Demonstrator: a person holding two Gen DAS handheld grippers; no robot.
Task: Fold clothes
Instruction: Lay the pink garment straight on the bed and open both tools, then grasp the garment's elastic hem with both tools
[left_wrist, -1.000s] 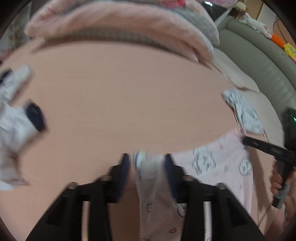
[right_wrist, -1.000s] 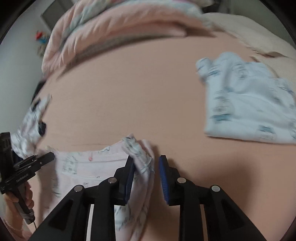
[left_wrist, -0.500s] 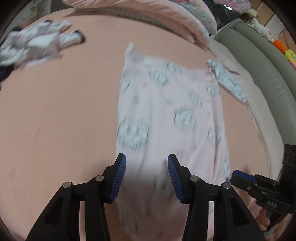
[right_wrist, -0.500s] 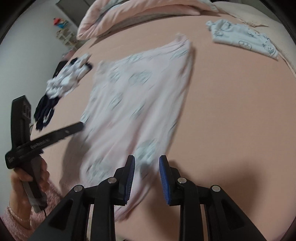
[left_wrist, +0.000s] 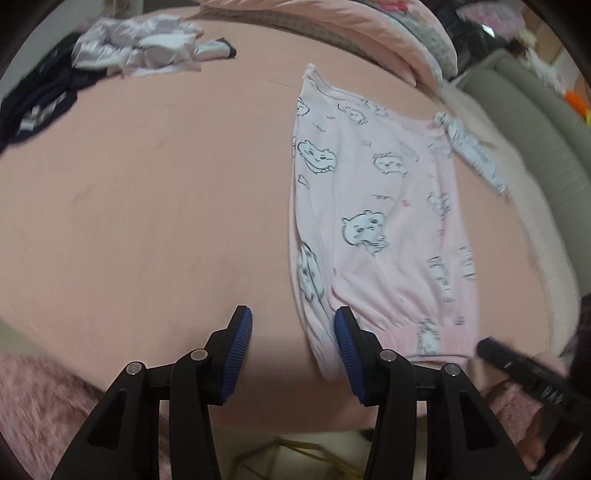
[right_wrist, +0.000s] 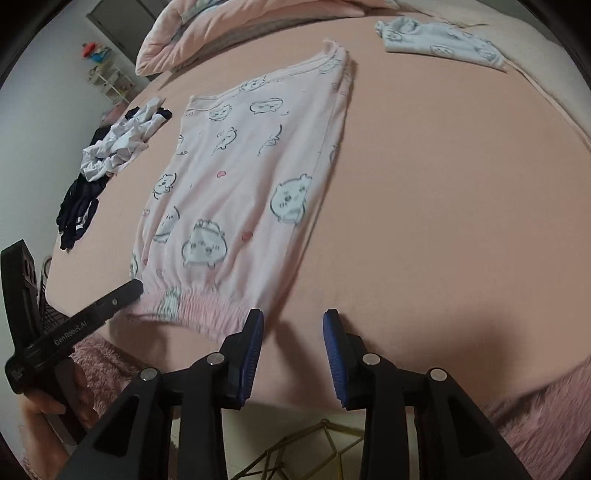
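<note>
Pink cartoon-print garment (left_wrist: 384, 206) lies flat mid-bed, elastic hem at the near edge, spread ready for folding. Left gripper (left_wrist: 293, 354) is parted, hem corner loose between its pads, unpinched. Right gripper (right_wrist: 293, 354) is opening on nothing, just beside the hem's other corner.

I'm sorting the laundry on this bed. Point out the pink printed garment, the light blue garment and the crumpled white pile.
pink printed garment (right_wrist: 236, 177), right wrist view, middle of its flat front.
light blue garment (right_wrist: 439, 44), right wrist view, its centre.
crumpled white pile (left_wrist: 140, 46), left wrist view, middle of the heap.
</note>
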